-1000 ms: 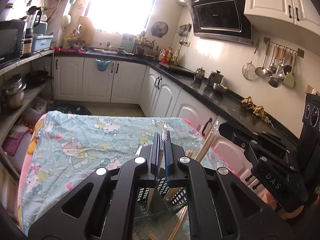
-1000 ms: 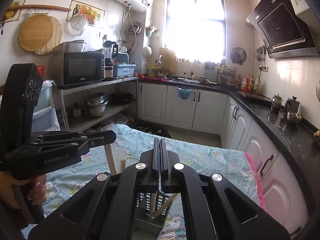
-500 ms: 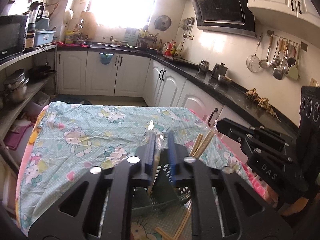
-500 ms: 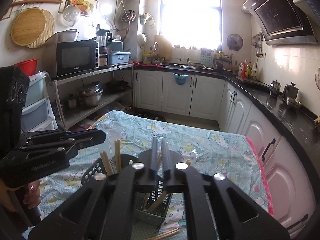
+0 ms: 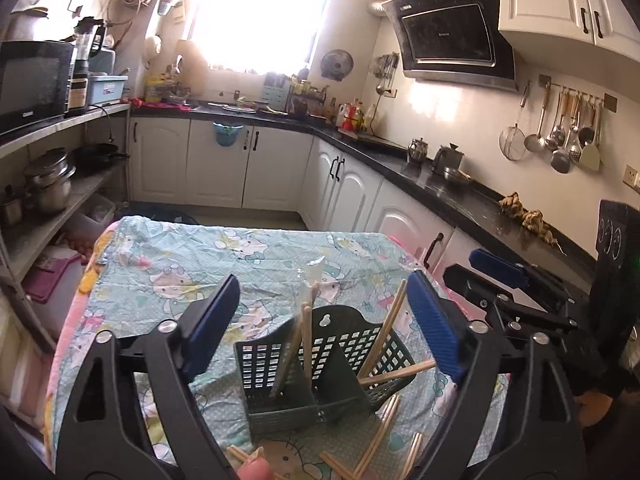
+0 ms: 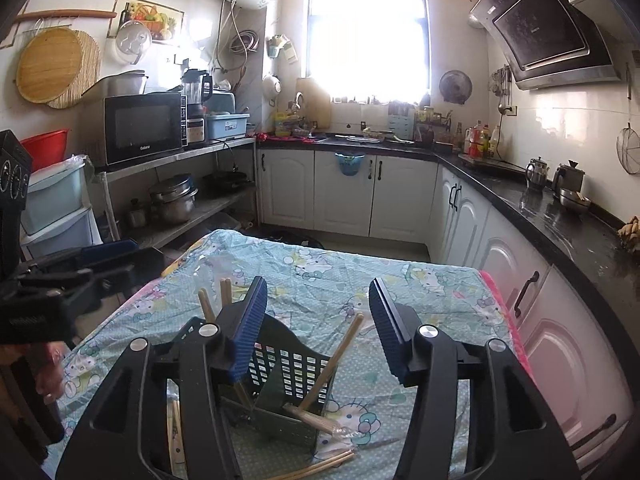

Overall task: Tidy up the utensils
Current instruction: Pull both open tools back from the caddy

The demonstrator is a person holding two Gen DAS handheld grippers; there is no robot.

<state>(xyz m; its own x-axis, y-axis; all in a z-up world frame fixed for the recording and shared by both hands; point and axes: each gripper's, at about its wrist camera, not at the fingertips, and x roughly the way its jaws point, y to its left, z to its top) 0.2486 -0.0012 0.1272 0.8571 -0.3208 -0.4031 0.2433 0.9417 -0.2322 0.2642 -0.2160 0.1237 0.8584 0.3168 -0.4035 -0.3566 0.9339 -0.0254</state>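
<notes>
A dark green slotted utensil basket (image 5: 320,364) stands on the Hello Kitty tablecloth (image 5: 208,264); it also shows in the right wrist view (image 6: 280,384). Wooden chopsticks (image 5: 306,344) in a clear sleeve stand in its left compartment, and more chopsticks (image 5: 384,332) lean in the right one. My left gripper (image 5: 320,316) is open and empty, its jaws spread wide above the basket. My right gripper (image 6: 316,320) is open and empty over the basket too. Loose chopsticks (image 5: 380,440) lie on the cloth in front of the basket.
The table's right edge runs close to white cabinets (image 6: 532,288) under a black counter (image 5: 460,196). A shelf rack with pots (image 6: 176,200) and a microwave (image 6: 144,128) stands to the left. Ladles hang on the wall (image 5: 560,136).
Both grippers went from shut to wide open. The sleeved chopsticks that the left gripper held now stand in the basket. Both cameras tilted down toward the basket.
</notes>
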